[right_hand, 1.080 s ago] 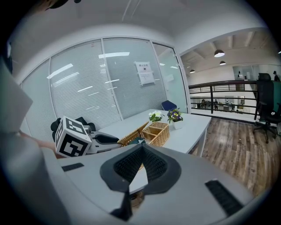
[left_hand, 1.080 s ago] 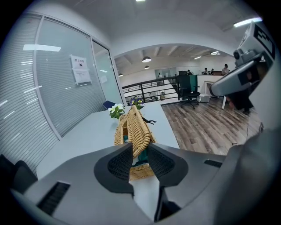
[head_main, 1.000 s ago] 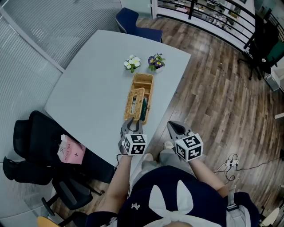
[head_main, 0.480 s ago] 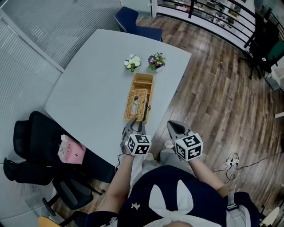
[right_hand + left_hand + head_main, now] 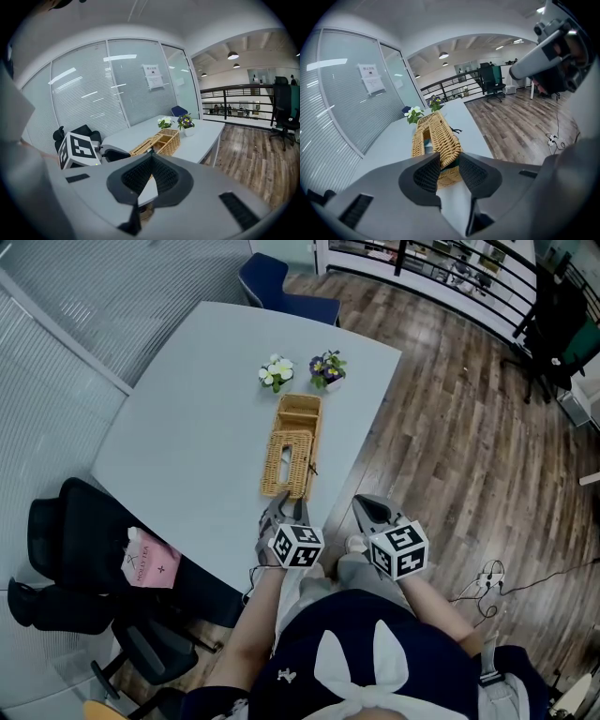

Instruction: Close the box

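A long wicker box [image 5: 301,414] lies on the pale grey table [image 5: 187,418], its far compartment uncovered. Its wicker lid [image 5: 287,463] rests low over the near half. In the left gripper view the lid [image 5: 436,136] slopes over something teal. My left gripper [image 5: 449,165] is open. Its jaws have just been opening, with the lid's near corner still between the pads. In the head view the left gripper [image 5: 284,506] sits at the box's near end. My right gripper [image 5: 371,510] hangs off the table's edge to the right, shut and empty [image 5: 151,171].
Two small flower pots [image 5: 276,372] [image 5: 326,367] stand just beyond the box. A black chair [image 5: 80,559] with a pink bag [image 5: 147,559] is at the left, a blue chair [image 5: 286,289] at the far end. Wooden floor lies right of the table.
The lid has swung down from standing on edge to lying low over the box's near half. The left gripper rolled with it and its jaws widened. The right gripper stayed put.
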The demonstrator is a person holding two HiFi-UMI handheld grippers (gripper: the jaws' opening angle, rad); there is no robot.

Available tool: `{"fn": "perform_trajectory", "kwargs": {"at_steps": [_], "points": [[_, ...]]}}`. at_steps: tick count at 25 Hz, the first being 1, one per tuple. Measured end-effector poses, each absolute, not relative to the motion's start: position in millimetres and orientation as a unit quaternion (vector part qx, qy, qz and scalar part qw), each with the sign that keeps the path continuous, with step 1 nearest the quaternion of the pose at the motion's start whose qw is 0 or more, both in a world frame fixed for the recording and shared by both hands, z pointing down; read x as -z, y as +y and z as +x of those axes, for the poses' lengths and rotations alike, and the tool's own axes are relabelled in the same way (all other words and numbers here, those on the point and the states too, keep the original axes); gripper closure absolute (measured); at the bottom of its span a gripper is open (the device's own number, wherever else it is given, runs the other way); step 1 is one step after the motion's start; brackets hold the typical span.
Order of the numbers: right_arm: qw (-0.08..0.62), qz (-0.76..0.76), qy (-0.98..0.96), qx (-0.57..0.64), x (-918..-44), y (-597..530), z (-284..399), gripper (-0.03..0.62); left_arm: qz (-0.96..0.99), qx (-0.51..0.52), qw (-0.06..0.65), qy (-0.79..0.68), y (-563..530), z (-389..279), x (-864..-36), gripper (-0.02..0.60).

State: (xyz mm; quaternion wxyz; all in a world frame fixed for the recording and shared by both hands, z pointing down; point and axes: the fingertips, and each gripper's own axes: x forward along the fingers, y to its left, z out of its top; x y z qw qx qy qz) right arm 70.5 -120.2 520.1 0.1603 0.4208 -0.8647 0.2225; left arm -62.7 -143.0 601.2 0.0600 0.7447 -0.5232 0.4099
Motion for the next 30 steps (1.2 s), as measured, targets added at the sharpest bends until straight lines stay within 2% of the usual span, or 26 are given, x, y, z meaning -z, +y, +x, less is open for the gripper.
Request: {"fn": "perform_trajectory", "kwargs": {"at_steps": [22,30], "points": [[0.161,0.429,-0.860,-0.226,-524,-115,86,0.589,0.732,-0.453,0.051,-0.507,-140,-56,-630,0.439],[0.162,0.421,-0.864,-0.226,-522,-110,86,0.589,0.747,-0.423,0.117,-0.500,-140,-55,-626,0.430]]}}
